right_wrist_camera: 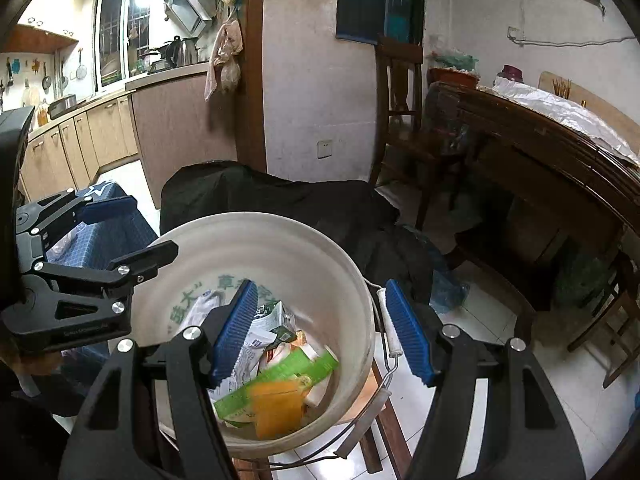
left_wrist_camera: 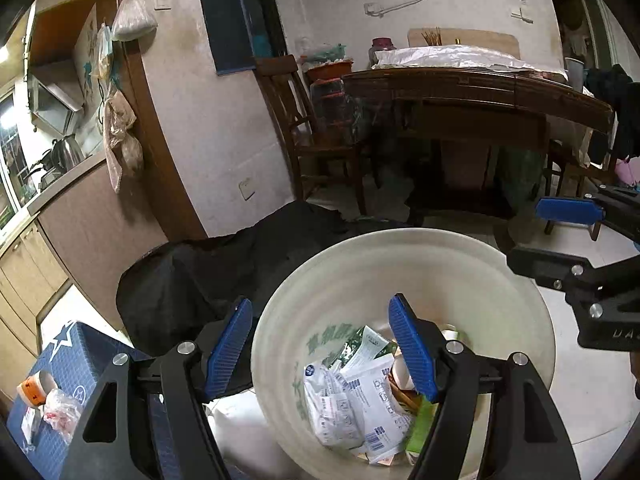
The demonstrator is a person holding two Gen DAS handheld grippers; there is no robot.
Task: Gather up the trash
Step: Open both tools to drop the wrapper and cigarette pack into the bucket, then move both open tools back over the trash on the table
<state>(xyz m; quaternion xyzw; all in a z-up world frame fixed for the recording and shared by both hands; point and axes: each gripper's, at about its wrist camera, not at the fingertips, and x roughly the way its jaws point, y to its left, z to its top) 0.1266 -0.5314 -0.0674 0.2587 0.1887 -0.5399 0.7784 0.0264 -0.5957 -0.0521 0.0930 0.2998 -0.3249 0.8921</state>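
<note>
Lived-in home: kitchen counter (right_wrist_camera: 168, 74) with kettle (right_wrist_camera: 185, 49) and range hood (right_wrist_camera: 186, 8), adjoining dining area with wooden table (left_wrist_camera: 472, 88), chair (left_wrist_camera: 304, 120), tiled floor (right_wrist_camera: 472, 320).

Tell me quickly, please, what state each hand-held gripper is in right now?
Left hand-held gripper: open, holding nothing, above the white bucket.
Right hand-held gripper: open, holding nothing, above the same bucket.
</note>
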